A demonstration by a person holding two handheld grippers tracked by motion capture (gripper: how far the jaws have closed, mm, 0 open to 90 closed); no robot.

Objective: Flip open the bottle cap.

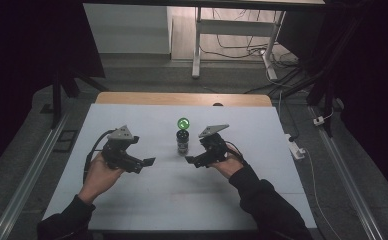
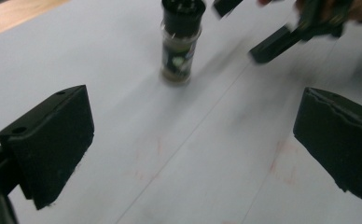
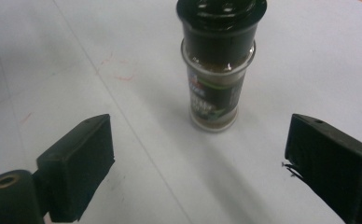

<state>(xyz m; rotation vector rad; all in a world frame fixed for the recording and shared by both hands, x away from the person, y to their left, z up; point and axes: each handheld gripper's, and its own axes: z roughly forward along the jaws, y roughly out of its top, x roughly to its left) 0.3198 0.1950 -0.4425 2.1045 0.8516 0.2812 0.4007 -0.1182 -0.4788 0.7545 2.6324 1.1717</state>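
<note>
A small spice jar (image 1: 183,140) stands upright near the middle of the white table (image 1: 132,200), a bit above the center of the high view. It has a black cap, and something green glows on top of it. In the right gripper view the jar (image 3: 216,70) sits at the top middle, with brown stuff inside; its label is too blurry to read. The right gripper (image 1: 191,160) is just right of the jar, its jaws spread wide, touching nothing. The left gripper (image 1: 149,161) is left of the jar, a bit apart from it, with its jaws spread wide too. A hand (image 1: 99,175) holds it at the lower left
</note>
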